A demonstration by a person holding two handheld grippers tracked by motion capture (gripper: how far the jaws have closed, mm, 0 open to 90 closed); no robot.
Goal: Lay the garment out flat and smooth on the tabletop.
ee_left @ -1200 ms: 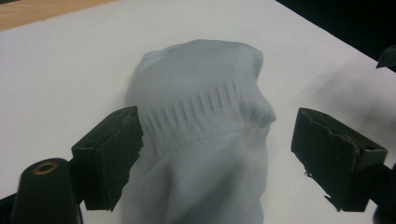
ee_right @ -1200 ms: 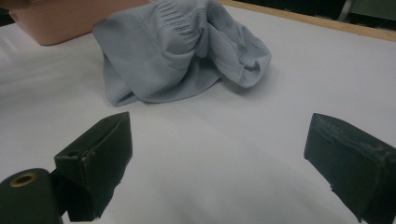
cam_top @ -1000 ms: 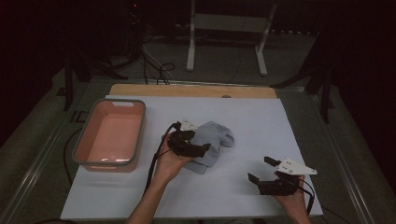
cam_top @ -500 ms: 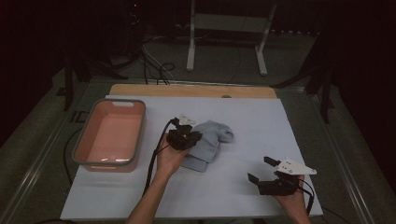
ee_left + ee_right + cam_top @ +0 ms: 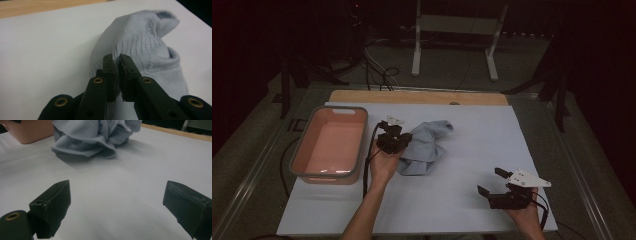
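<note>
**Left gripper pinches the blue cloth; right gripper rests with its jaws apart**

The left gripper has its two black jaws pressed nearly together on a fold of the light blue cloth, so it is clenched on the fabric. In the left gripper view the pinched fold shows ribbed knit and a stitched hem, and the cloth rises behind the jaws in a soft hump with a curled edge at its far end. In the high view the left gripper sits at the cloth's left edge, held in the person's left hand, with its black cable trailing back along the forearm.

The light blue cloth lies crumpled near the middle of the white table sheet, just to the right of a salmon-pink tub with a grey rim. The tub stands at the left side of the sheet, near the left gripper but apart from the cloth.

The right gripper is near the front right corner of the sheet, well apart from the cloth, held in the right hand and carrying a grey three-cornered plate on top. Its jaws stand wide apart and grasp nothing. In the right gripper view, bare white sheet lies between the jaws, the cloth bunches up farther off, and a corner of the tub shows at the upper left.

A wooden strip of the table edges the far side of the sheet.
</note>
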